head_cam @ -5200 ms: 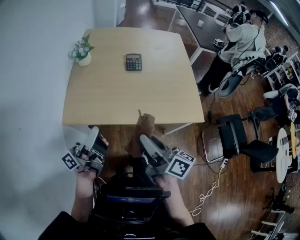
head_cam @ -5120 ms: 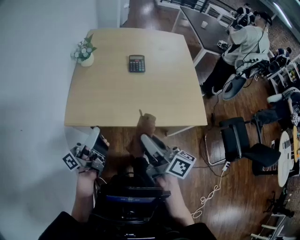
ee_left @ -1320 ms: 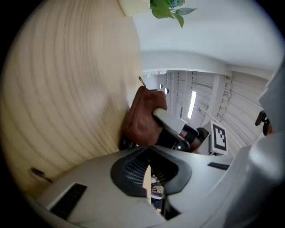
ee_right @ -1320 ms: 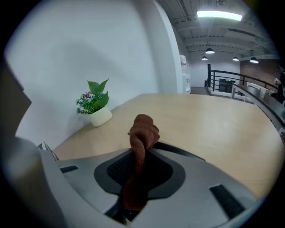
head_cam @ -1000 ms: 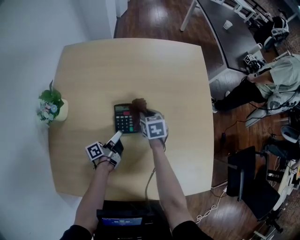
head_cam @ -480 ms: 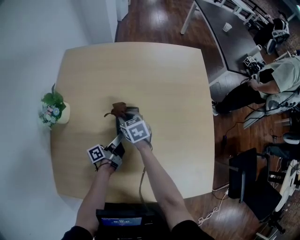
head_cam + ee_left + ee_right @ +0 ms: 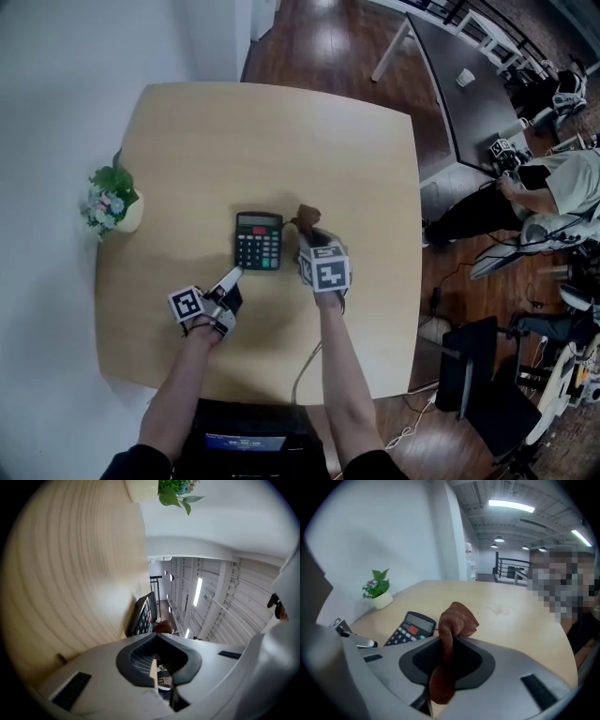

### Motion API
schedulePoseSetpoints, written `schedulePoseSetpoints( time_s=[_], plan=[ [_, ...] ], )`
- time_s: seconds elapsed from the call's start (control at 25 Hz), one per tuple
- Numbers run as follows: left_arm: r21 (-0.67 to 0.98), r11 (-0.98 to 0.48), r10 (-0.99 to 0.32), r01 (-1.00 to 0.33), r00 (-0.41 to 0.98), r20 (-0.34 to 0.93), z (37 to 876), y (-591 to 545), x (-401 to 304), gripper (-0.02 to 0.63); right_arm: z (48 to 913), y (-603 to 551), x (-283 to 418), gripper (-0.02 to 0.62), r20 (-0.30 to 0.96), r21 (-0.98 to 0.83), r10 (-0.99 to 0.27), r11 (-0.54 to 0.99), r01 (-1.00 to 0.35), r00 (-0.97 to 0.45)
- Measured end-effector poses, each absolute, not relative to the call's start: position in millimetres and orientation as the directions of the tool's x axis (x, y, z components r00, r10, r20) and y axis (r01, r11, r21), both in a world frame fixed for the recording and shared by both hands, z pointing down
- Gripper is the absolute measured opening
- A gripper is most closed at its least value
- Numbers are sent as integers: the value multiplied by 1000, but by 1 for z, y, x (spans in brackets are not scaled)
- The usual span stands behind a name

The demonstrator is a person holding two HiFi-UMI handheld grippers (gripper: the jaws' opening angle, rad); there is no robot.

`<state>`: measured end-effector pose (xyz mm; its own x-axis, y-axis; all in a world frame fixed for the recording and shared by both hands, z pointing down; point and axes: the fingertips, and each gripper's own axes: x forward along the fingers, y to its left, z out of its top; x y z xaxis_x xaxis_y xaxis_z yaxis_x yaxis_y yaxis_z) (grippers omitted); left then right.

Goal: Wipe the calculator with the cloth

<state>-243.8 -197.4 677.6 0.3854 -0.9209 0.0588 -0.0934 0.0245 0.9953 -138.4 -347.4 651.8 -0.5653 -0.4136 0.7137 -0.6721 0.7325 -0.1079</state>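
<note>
Head view, looking steeply down: a black calculator [image 7: 259, 241] lies flat near the middle of the pale wooden surface [image 7: 281, 131], its display end away from the person; a small potted plant [image 7: 114, 200] stands at the surface's left edge, well apart from the calculator. The left claw [image 7: 232, 277] has its jaws pressed together with nothing between them; its tip sits just beside the calculator's near left corner, and whether it touches cannot be told. The right claw [image 7: 307, 231] is just to the right of the calculator and angled downward; its jaws pinch a brown cloth [image 7: 306, 215], which bunches out past the tips. The cloth is beside the calculator's right edge, not on the keys.
</note>
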Motion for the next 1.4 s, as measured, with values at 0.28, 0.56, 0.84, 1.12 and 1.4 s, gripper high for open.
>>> schedulePoseSetpoints(
  time_s=[0.28,0.56,0.84,1.12,1.4],
  plan=[
    [992,10,-935,-127,351,54,654,-146,-266,-2,633,-320,-250,80,690,176,-330,940,-293,-644],
    [994,7,-939,-107,341,43,642,-81,-269,-2,672,-238,-263,80,785,276,-223,961,4,-578],
    [997,-7,-936,-83,350,23,644,-63,-261,-2,697,-143,-220,80,870,93,24,973,213,-492],
    [994,-41,-933,-101,359,-2,628,-63,-265,-2,632,-256,-211,80,737,130,-220,974,-185,-640],
    [992,-41,-922,-123,387,10,623,-62,-260,-2,650,-321,-234,80,722,268,-325,945,-186,-611]
  ],
)
